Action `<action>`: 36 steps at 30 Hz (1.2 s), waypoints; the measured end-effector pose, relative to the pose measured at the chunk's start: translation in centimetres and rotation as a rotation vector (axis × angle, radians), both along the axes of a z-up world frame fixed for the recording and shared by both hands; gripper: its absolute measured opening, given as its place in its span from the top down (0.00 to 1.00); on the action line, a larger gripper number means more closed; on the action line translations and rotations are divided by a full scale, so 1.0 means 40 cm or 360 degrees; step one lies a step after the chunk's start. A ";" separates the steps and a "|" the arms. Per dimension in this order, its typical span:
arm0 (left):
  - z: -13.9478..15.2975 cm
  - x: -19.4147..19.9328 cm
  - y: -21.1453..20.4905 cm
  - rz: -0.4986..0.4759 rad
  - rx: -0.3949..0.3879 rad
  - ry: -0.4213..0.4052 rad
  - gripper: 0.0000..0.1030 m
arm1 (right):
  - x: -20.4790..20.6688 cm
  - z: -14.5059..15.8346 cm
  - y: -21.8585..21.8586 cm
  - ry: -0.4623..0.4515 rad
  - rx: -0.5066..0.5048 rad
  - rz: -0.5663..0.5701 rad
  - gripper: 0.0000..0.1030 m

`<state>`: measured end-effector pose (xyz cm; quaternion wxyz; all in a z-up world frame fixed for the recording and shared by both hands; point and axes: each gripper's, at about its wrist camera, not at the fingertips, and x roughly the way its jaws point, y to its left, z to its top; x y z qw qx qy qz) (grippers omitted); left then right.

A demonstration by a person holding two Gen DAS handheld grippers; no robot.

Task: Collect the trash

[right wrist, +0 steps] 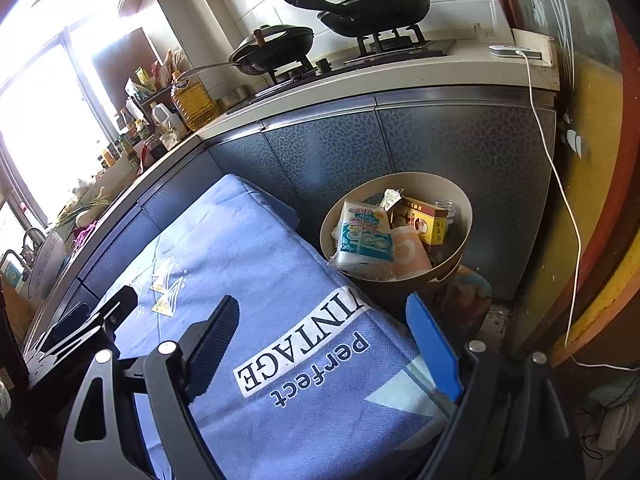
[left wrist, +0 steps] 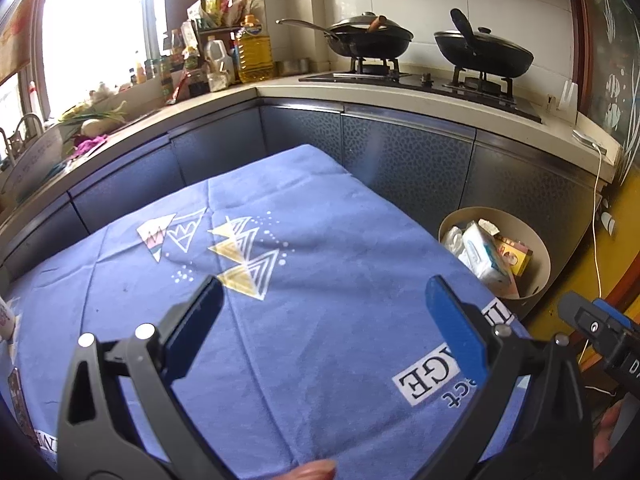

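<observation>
Both grippers sit closest to the lenses, and both stand spread wide with nothing between the pads: the left gripper (left wrist: 320, 300) hangs over the middle of the blue tablecloth (left wrist: 320, 216), the right gripper (right wrist: 324, 320) over the cloth's corner nearest the bin.

Judging by how things lie, the collecting looks nearly finished. That large cloth-covered table is almost bare; the stretch under both tools carries only printed triangles and the "perfect VINTAGE" lettering. Something does sit at the far left edge in the left wrist view: one pale object (left wrist: 6, 318) and a dark flat one below it (both cut off by the frame, so I cannot say what they are or whether they count as trash). If they do, they are what remains.

The trash itself sits in the round beige waste bin (right wrist: 464, 204), which stands on the floor just beside the table corner, against the dark cabinet fronts. Counted from large to small:

- one blue-and-white plastic packet (right wrist: 364, 236), the biggest piece
- one pale pink cup (right wrist: 408, 252), leaning beside it
- one red and yellow carton (right wrist: 430, 220)
- one crumpled silvery wrapper (right wrist: 391, 196) on top

More may lie beneath these, hidden. One bin, two tools, neither carrying anything.
</observation>
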<state>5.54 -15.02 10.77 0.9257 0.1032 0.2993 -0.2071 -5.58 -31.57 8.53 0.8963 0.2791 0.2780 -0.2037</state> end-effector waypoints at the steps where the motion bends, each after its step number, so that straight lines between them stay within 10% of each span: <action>1: 0.000 -0.001 -0.005 -0.0004 0.0006 0.0000 0.06 | -0.003 0.003 0.000 -0.0004 -0.0004 -0.0002 0.17; 36: 0.018 -0.029 -0.018 0.0037 0.0033 -0.0025 0.06 | -0.014 0.017 -0.016 0.0014 -0.0082 0.0035 0.15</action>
